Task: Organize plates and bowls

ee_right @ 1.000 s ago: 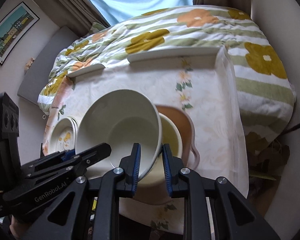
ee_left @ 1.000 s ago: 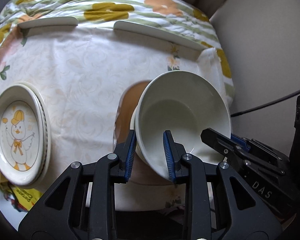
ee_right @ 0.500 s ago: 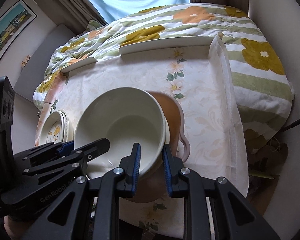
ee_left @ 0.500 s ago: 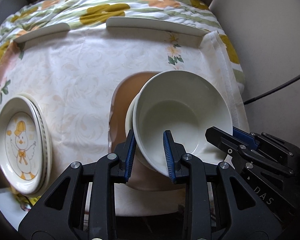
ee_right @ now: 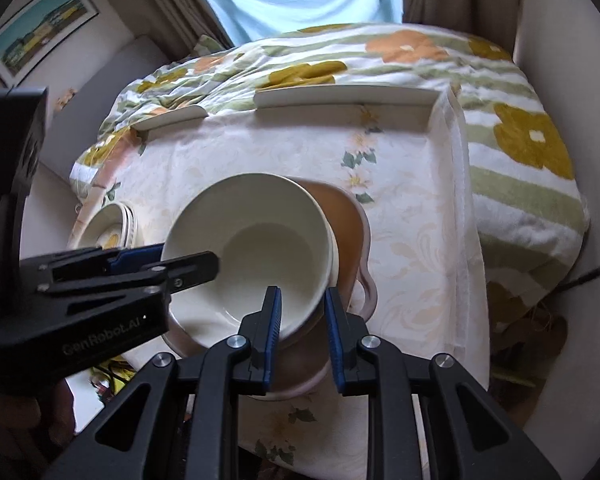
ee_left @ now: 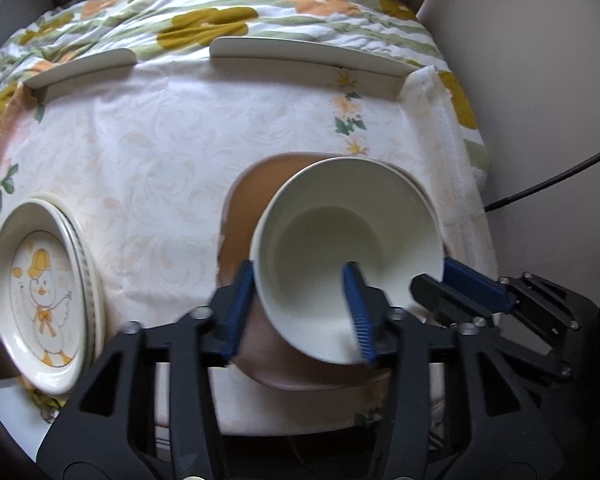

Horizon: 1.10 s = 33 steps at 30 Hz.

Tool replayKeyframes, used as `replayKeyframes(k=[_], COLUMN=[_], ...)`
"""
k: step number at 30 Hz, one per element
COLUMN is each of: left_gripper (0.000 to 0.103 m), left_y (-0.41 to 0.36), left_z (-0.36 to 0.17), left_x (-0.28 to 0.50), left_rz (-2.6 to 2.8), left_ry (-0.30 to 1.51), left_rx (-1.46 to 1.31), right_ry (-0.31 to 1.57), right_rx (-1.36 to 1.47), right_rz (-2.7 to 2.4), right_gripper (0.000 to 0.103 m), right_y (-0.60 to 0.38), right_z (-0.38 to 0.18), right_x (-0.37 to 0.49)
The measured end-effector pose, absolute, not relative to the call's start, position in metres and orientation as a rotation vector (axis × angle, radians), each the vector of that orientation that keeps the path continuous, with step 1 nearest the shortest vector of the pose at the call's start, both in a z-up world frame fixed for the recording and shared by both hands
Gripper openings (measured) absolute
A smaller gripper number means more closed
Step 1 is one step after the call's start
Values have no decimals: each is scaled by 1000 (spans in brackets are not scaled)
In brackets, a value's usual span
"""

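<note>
My left tool (ee_left: 300, 304) has just been opening; jaws now stand apart w/ the near rim of the cream bowl (ee_left: 348, 248) betw. them, pads no longer pinching it; half a sec ago they were clamped tight on that rim; my right tool (ee_right: 302, 320) is closed on the bowl's other rim, one pad inside, one outside, same as before; bowl itself was tilted up a sec ago, now it sits nested in another cream bowl, whose rim shows just under it (ee_right: 334, 248), both on the brown dish (ee_right: 352, 220) on the counter (ee_left: 160, 160); reads to me as the stacking step done & release under way; right side should let go next, slowly so the stack doesn't shift; duck plates (ee_left: 40, 288) are stacked at the counter's left edge, well apart from the bowls
</note>
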<state>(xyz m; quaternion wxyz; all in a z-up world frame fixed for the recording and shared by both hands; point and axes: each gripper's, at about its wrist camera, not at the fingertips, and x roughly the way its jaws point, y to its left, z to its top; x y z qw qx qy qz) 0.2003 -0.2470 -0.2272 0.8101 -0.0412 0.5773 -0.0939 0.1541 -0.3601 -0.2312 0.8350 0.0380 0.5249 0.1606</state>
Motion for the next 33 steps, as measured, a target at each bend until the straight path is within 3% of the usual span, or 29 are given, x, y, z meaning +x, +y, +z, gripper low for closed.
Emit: replayKeyframes(k=[2, 12, 18, 19, 20, 21, 22, 23, 27, 33], left_gripper=[56, 56, 56, 57, 63, 85, 96, 103, 103, 103], left_y=[-251, -252, -240, -238, -235, -232, -229, -225, -211, -194], left_z=[-226, -214, -172, -163, -150, -138, -129, -122, -108, -123], left_x=[199, 196, 177, 172, 163, 155, 148, 141, 127, 136], left_rz=[-201, -199, -193, -189, -177, -158, -137, -124, -141, -149], left_ry=[1228, 1187, 1072, 1040, 983, 931, 889, 842, 784, 880], left_rx=[-68, -67, -79, -74, -59, -39, -24, -14, 13, 64], right_ry=[1116, 1093, 1047, 1035, 1020, 994, 967, 938, 891, 937], right_rx=[75, 46, 64, 66, 69, 73, 80, 87, 96, 74], right_rz=[343, 355, 365, 366, 364, 359, 357, 357, 299, 196], right_gripper=[20, 20, 20, 26, 36, 68, 97, 102, 102, 102], right_y=[-359, -358, -364, -366, -367, -370, -372, -374, -382, -388], right_z=[-233, -230, -203, -197, -190, -180, -173, -167, -151, -149], right_x=[154, 147, 132, 128, 124, 118, 113, 110, 99, 100])
